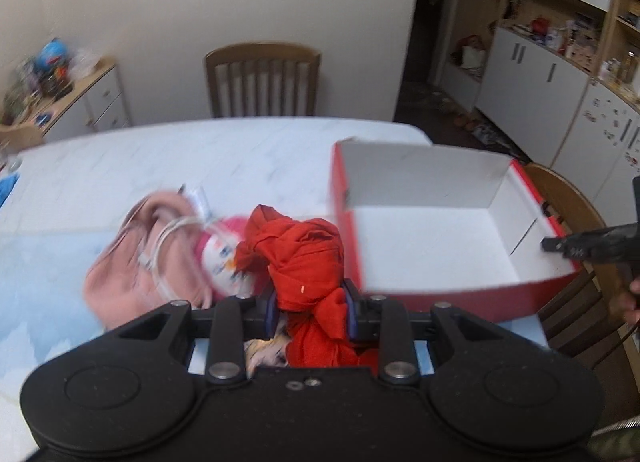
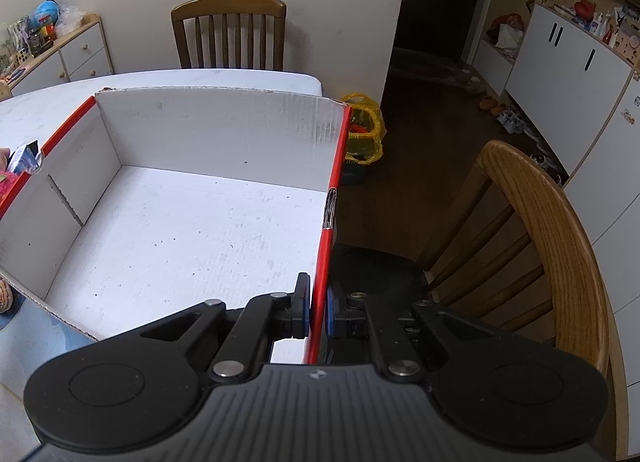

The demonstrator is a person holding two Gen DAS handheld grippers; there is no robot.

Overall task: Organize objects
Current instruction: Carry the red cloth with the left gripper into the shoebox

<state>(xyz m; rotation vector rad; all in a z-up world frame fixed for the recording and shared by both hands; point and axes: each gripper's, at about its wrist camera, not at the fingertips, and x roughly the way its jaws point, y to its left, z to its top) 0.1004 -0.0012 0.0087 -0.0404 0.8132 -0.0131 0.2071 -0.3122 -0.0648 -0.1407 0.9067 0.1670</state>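
At lower centre, the left gripper (image 1: 310, 312) clenches a crumpled red cloth (image 1: 304, 258) beside the red-and-white cardboard box (image 1: 440, 238). The right gripper (image 2: 318, 312) pinches the box's right wall at lower centre.

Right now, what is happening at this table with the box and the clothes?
A person is tidying clothes into a box with two handheld grippers. The left gripper is shut on a bundled red cloth, held just beside the open red-and-white box. The right gripper clamps the box's right wall, apparently steadying it. The box is empty inside. A pink garment with a white cable on it lies on the table, left of the red cloth.
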